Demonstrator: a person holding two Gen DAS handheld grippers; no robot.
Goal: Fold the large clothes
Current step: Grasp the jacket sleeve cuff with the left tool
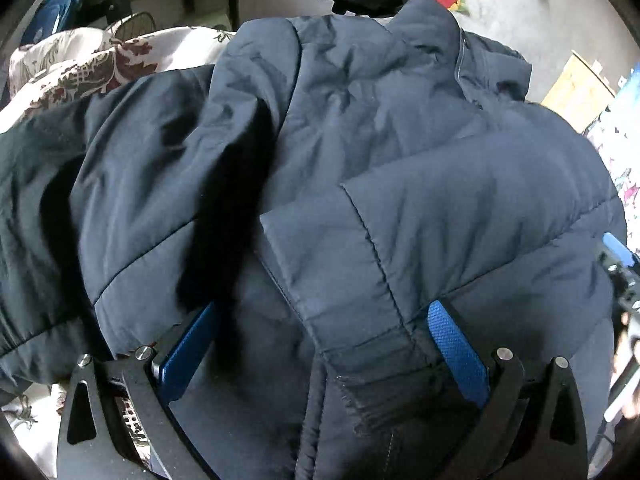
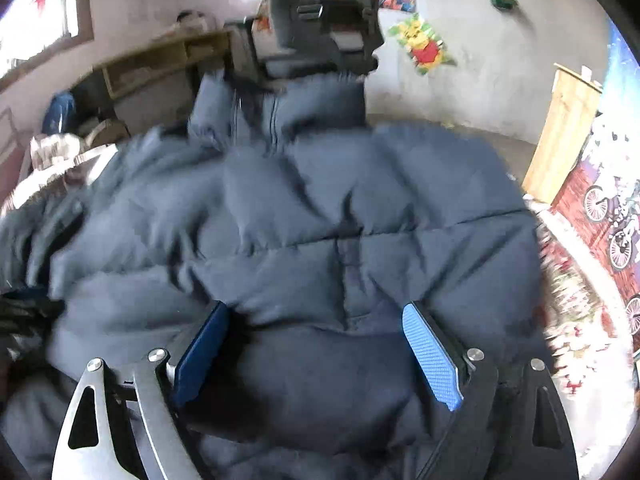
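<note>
A dark navy puffer jacket (image 1: 360, 140) lies spread over a bed, collar and zip (image 2: 276, 120) at the far end. In the left wrist view my left gripper (image 1: 324, 308) points down onto it. Its blue pads (image 1: 456, 352) stand wide apart, a seamed fold with a hook-and-loop strip bulging up between them. In the right wrist view my right gripper (image 2: 316, 307) also stands open over the quilted front, pads (image 2: 432, 356) sunk beside the puffy fabric without pinching it. The right gripper's blue tip (image 1: 618, 252) shows at the right edge of the left wrist view.
Floral bedding (image 1: 80, 60) shows past the jacket on the left, and patterned bedding (image 2: 580, 300) on the right. A black office chair (image 2: 328, 20) stands beyond the collar. A wooden shelf (image 2: 160, 60) and a wooden board (image 2: 560, 140) stand by the walls.
</note>
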